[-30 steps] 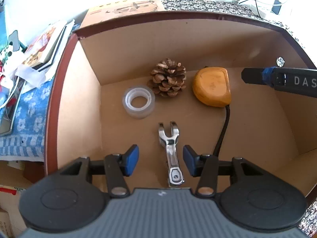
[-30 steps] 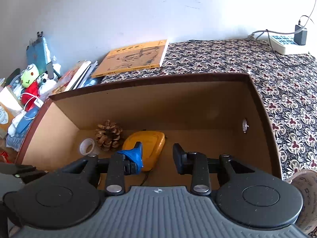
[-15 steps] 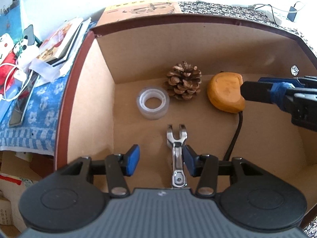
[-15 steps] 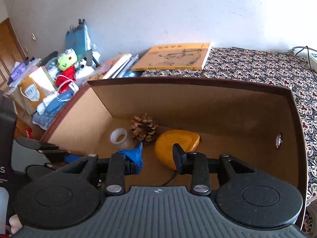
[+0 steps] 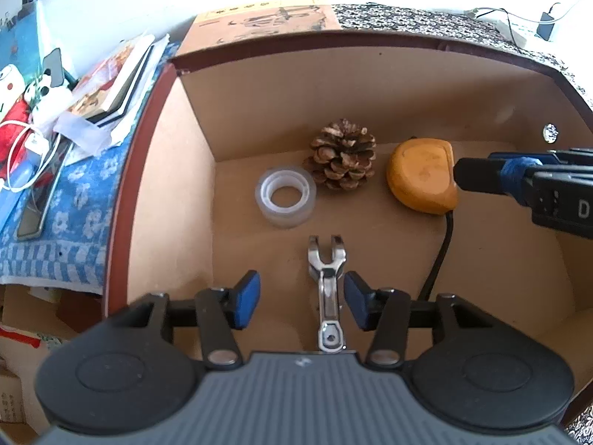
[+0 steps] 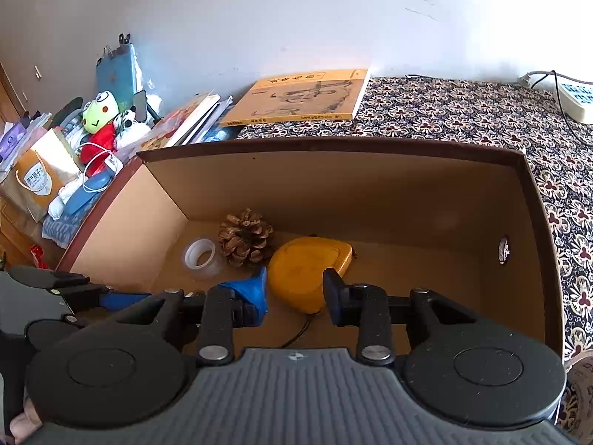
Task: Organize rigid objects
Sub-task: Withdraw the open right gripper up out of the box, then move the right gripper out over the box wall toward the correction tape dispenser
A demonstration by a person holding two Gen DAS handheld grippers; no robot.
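Observation:
An open cardboard box holds a clear tape roll, a pine cone, an orange rounded device with a black cord, and a shiny metal tool. My left gripper hovers over the tool. Its jaws are opening and the tool lies between them near the right pad, untouched. My right gripper reaches in from the right with its jaws apart. The orange device shows beyond them, and nothing is gripped. In the left wrist view a right gripper fingertip overlaps the device's right edge.
A yellow book lies behind the box on a patterned cloth. Stacked books, plush toys and bags crowd the left side. A power strip sits at the far right. The box walls stand high around the floor.
My right gripper slid in toward the orange device and swung leftward. The left jaws spread a little wider, and the metal tool now sits closer to the right pad.

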